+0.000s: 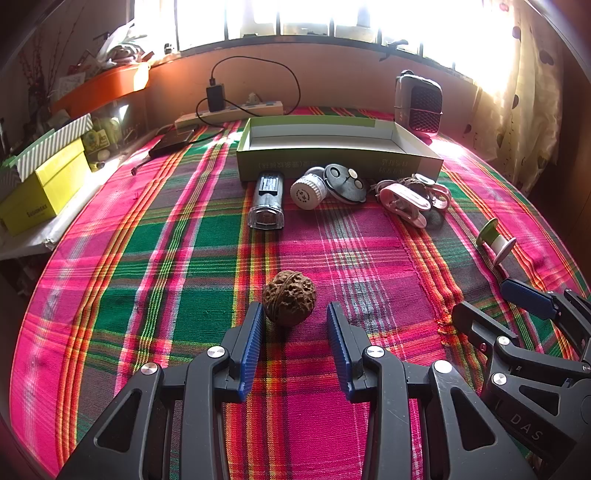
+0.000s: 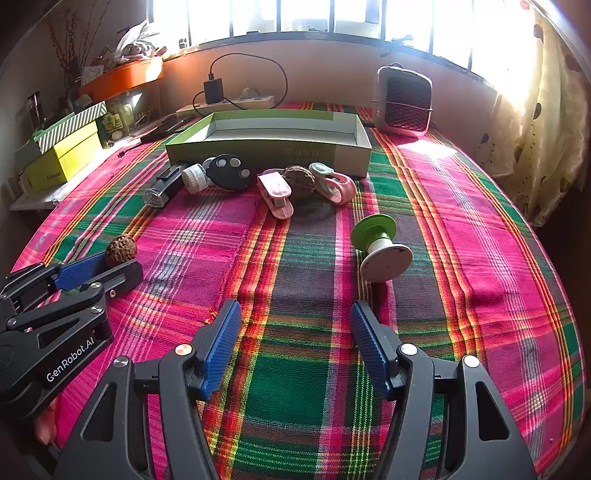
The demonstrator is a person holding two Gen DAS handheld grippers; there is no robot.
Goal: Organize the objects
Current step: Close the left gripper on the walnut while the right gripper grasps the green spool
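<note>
Both my grippers angled down: left gripper (image 1: 291, 314) apart at walnut (image 1: 290, 297), right gripper (image 2: 295, 314) wide apart, empty. Two walnuts, two pink clips (image 2: 275, 195), one spool (image 2: 380, 245).

Print on the box (image 1: 332, 162) front wall is too small to read. The second walnut (image 1: 408, 183) is mostly hidden behind the pink clips (image 1: 404, 201). The window (image 1: 332, 14) is overexposed; nothing outside resolves. The shelf clutter (image 1: 110, 55), possibly papers and plants, is blurred.
</note>
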